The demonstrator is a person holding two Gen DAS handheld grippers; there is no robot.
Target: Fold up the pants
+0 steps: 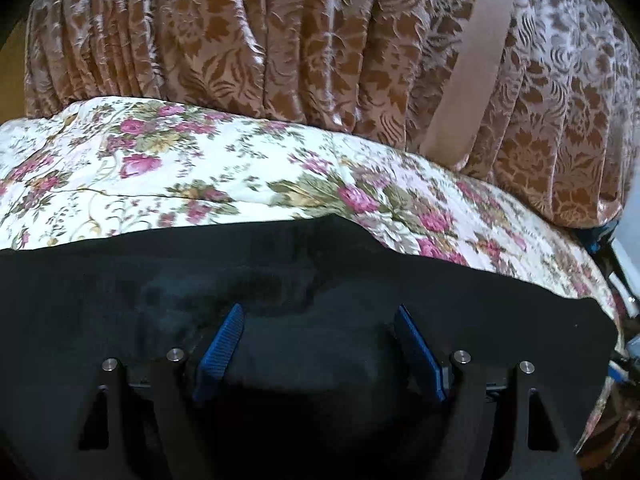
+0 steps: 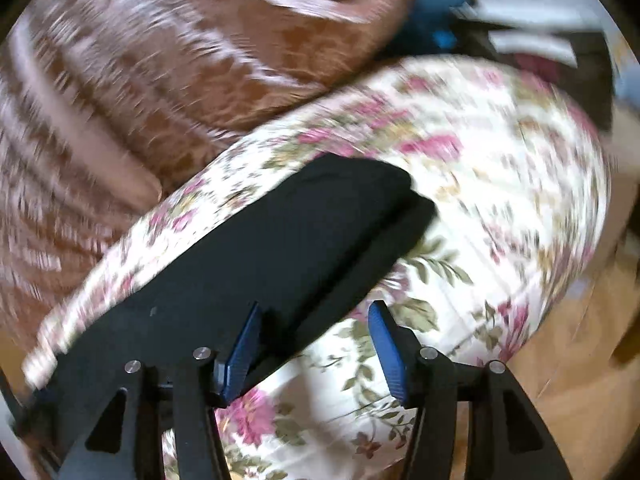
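Observation:
The black pants (image 1: pixel 280 280) lie flat on a floral bedspread (image 1: pixel 160 168). In the left wrist view my left gripper (image 1: pixel 320 316) is open, its blue pads (image 1: pixel 222 344) spread wide just above the dark cloth, nothing pinched between them. In the right wrist view the pants (image 2: pixel 280 240) show as a folded black strip running from lower left to upper right. My right gripper (image 2: pixel 316 316) is open over the strip's near edge, the left pad (image 2: pixel 242 348) above the cloth and the right pad over the bedspread (image 2: pixel 480 200). This view is motion-blurred.
A brown patterned curtain (image 1: pixel 280 40) with a plain tie-back band (image 1: pixel 472 60) hangs behind the bed. A wooden floor (image 2: pixel 560 360) lies beyond the bed's right edge. Blue and white objects (image 2: pixel 440 8) sit blurred at the bed's far corner.

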